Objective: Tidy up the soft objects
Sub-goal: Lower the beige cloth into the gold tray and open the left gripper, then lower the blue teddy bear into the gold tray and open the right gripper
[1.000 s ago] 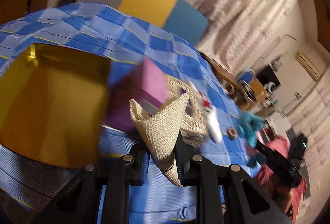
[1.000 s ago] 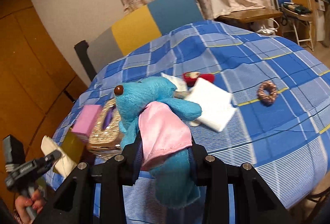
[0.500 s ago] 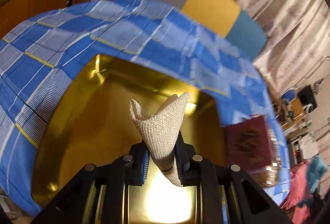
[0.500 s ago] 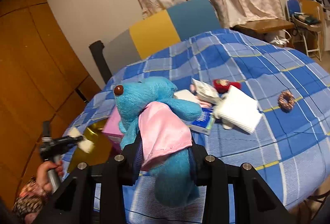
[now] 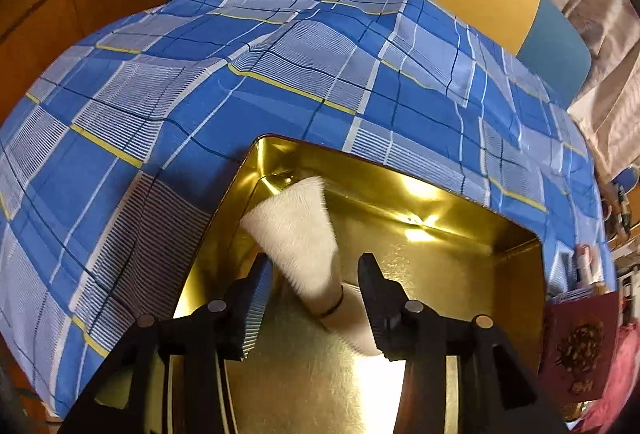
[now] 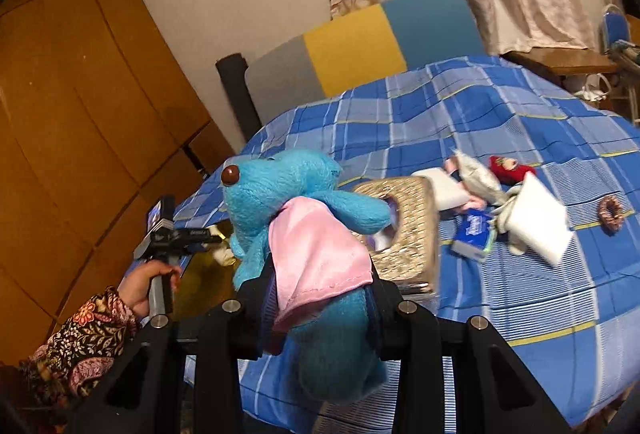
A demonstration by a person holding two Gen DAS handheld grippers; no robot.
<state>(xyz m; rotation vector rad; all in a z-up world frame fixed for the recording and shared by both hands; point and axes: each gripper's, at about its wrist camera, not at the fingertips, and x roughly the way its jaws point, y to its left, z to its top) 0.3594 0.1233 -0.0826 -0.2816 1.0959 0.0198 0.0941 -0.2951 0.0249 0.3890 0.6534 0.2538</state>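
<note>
In the left wrist view my left gripper (image 5: 314,298) is open over a gold tin tray (image 5: 448,190). A cream mesh cloth (image 5: 298,230) hangs loose between the spread fingers, blurred, inside the tray. In the right wrist view my right gripper (image 6: 320,298) is shut on a blue plush toy (image 6: 280,190) with a pink cloth (image 6: 316,254), held above the table's near edge. The left gripper (image 6: 200,234) shows there at the left, over the tray.
On the blue checked tablecloth (image 6: 500,114) lie a woven tissue box (image 6: 404,230), white pads (image 6: 536,226), a blue tissue pack (image 6: 474,230), a red plush (image 6: 508,170) and a brown scrunchie (image 6: 610,212). A maroon box (image 5: 576,346) stands right of the tray. A chair (image 6: 360,46) is behind.
My left gripper has opened over the tray and let go of the cream cloth, which is dropping. My right gripper still holds the blue plush and has shifted slightly.
</note>
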